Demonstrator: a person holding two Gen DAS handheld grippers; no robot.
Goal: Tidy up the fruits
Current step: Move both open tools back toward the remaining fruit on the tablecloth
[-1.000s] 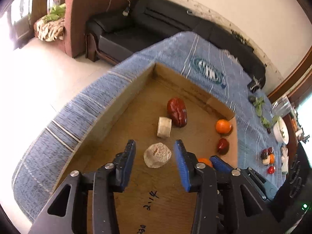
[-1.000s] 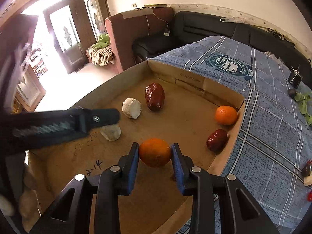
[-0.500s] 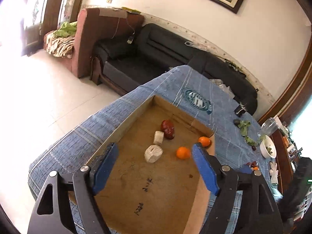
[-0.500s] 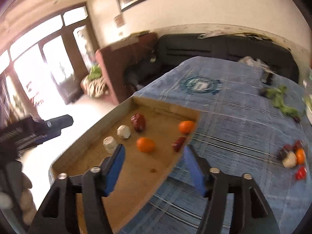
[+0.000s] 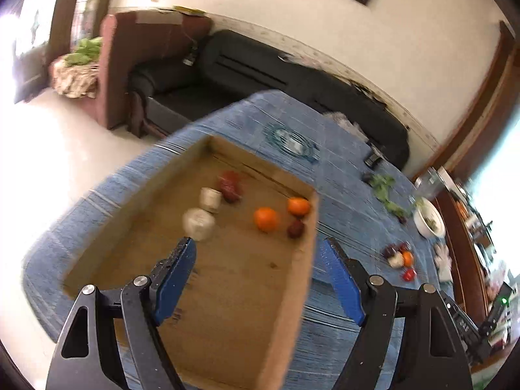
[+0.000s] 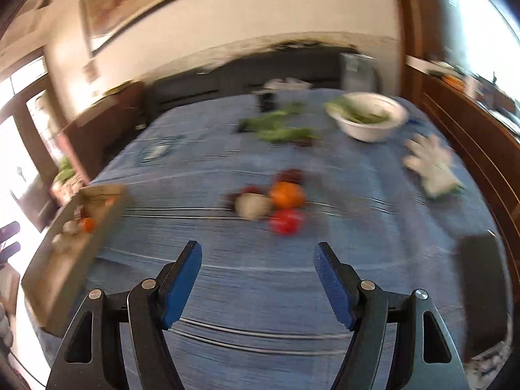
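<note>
**Both grippers spread and empty; fruit split between box and cloth**

Left gripper: blue-padded jaws wide apart, nothing between them, held above the shallow brown cardboard box. Its right finger lines up just outside the box's right wall. Ahead of it on the box floor: a pale round lumpy fruit just beyond the left fingertip, a pale cut cylinder piece past that, touching a dark red wrinkled fruit. Toward the right wall: two oranges, apart, and a small dark red fruit beside them.

Right gripper: blue-padded jaws equally spread, holding nothing, above the blue striped tablecloth. View motion-blurred. Ahead, well clear of the fingertips, a loose cluster: an orange round fruit, a pale round piece, a bright red fruit, dark red ones behind, details unreadable. The box lies far left. Beyond the cluster: a white bowl of greens, loose green leaves, a white glove.
</note>
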